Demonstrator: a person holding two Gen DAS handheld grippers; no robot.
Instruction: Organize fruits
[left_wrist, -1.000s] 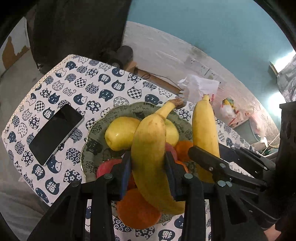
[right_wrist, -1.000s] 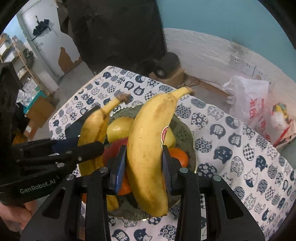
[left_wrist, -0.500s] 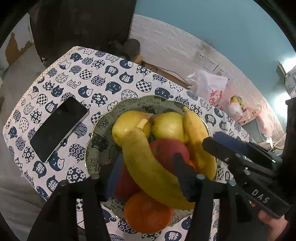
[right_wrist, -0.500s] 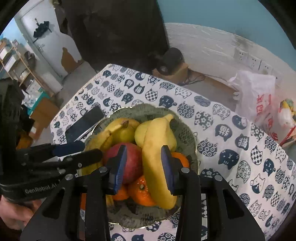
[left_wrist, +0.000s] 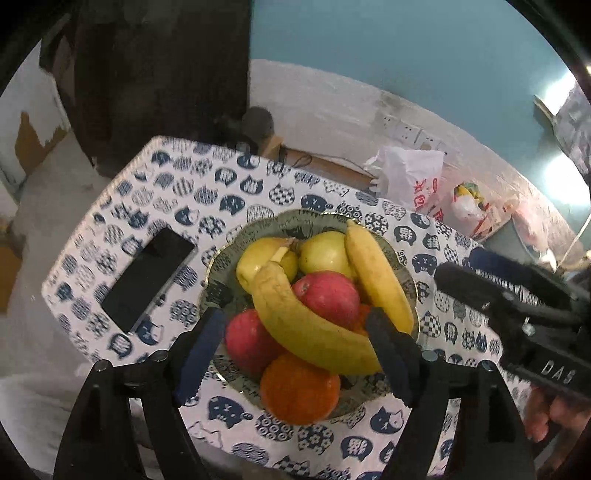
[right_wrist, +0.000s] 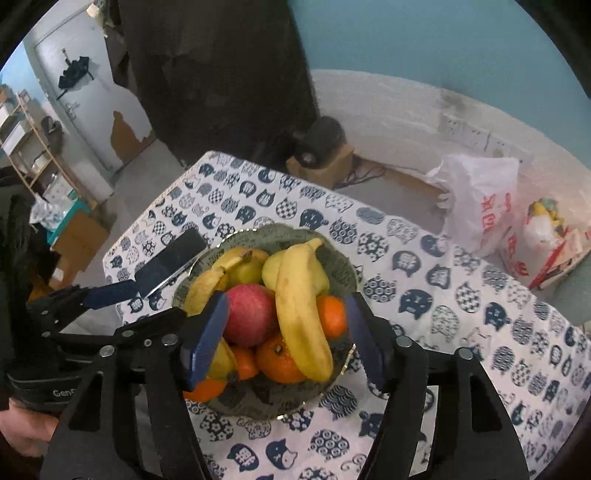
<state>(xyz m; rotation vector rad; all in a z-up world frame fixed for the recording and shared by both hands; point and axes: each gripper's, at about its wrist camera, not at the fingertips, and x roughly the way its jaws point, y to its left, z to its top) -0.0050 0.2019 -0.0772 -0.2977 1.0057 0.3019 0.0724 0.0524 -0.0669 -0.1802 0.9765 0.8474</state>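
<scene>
Here both bananas lie in the bowl (left_wrist: 218, 258) on the piled fruit. The left gripper (left_wrist: 301, 354) and right gripper (right_wrist: 286, 332), jaws just opened wide and empty, hang above them: release step, seemingly finished. Next: withdraw clear. A phone (left_wrist: 147, 278) lies beside the bowl; nothing obstructs.

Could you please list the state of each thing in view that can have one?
Left gripper: open, jaws just opened, gripping nothing.
Right gripper: open, jaws just opened, gripping nothing.
Left banana: released, lying across the apples.
Right banana: released, lying on the pile.
Fruit bowl: heaped full.
Phone: screen dark, flat on the tablecloth.
</scene>
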